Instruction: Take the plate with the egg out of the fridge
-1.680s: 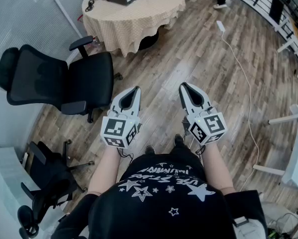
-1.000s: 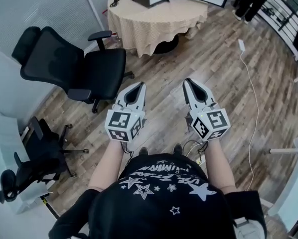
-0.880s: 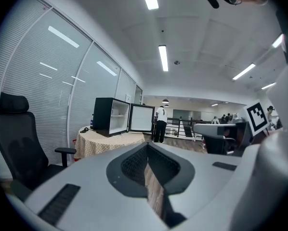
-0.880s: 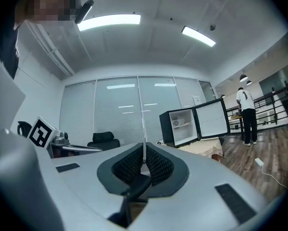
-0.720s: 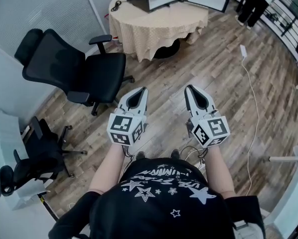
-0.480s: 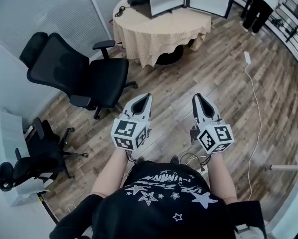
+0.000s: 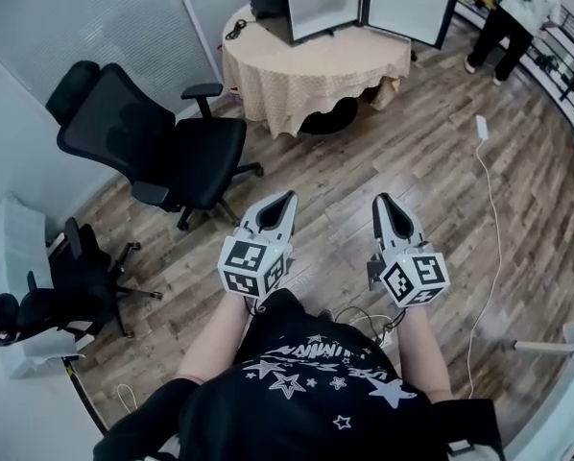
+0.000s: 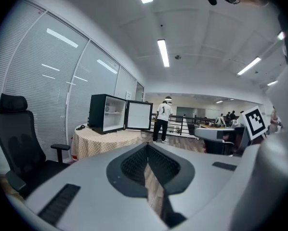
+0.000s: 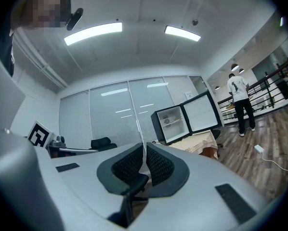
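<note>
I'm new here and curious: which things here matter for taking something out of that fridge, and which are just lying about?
For the job: open fridge; round table under it; left gripper; right gripper, both shut, empty.
Just about: black office chair; floor power strip; person by the railing.

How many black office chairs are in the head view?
2. One black high-back office chair stands left of the round cloth-covered table; a second black chair sits at the lower left edge. More may be outside the frame.
</note>
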A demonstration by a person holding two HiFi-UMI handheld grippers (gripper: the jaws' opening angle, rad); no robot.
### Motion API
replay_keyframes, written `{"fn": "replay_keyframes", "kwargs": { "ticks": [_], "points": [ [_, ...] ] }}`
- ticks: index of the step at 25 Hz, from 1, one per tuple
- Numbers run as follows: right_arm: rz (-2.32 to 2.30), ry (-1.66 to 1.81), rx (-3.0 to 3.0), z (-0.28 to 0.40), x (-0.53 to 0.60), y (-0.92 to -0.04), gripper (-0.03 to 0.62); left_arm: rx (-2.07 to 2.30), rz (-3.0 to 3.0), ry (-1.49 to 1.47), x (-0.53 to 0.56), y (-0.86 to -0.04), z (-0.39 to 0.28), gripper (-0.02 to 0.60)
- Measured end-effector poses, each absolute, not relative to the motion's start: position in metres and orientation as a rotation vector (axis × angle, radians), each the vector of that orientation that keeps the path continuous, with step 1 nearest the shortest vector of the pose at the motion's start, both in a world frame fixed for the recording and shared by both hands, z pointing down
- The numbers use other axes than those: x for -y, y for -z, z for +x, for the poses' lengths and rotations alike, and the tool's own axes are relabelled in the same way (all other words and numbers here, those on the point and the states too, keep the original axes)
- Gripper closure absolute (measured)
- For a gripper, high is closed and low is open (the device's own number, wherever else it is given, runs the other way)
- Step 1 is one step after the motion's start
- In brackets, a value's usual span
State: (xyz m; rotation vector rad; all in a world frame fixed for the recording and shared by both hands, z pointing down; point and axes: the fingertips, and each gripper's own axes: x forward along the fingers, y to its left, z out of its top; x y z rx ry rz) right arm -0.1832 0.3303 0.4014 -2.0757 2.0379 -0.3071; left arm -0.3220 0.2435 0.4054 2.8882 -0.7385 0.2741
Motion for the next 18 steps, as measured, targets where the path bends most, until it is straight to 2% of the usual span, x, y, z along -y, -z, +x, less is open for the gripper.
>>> {"fn": "replay_keyframes", "kwargs": {
  "ticks": [8,18],
  "points": [
    [-2.084,0.316,-2.022,-0.167,-0.303,-0.408,0.554,0.69,2.898,-0.276,-0.215,-0.413,-0.291,0.574],
    [-2.161,0.307,-1.966,-0.113,-0.225,-0.407,0.554,0.585,2.925,-0.224,-0.127,-0.408,-0.224,0.574]
  ]
}}
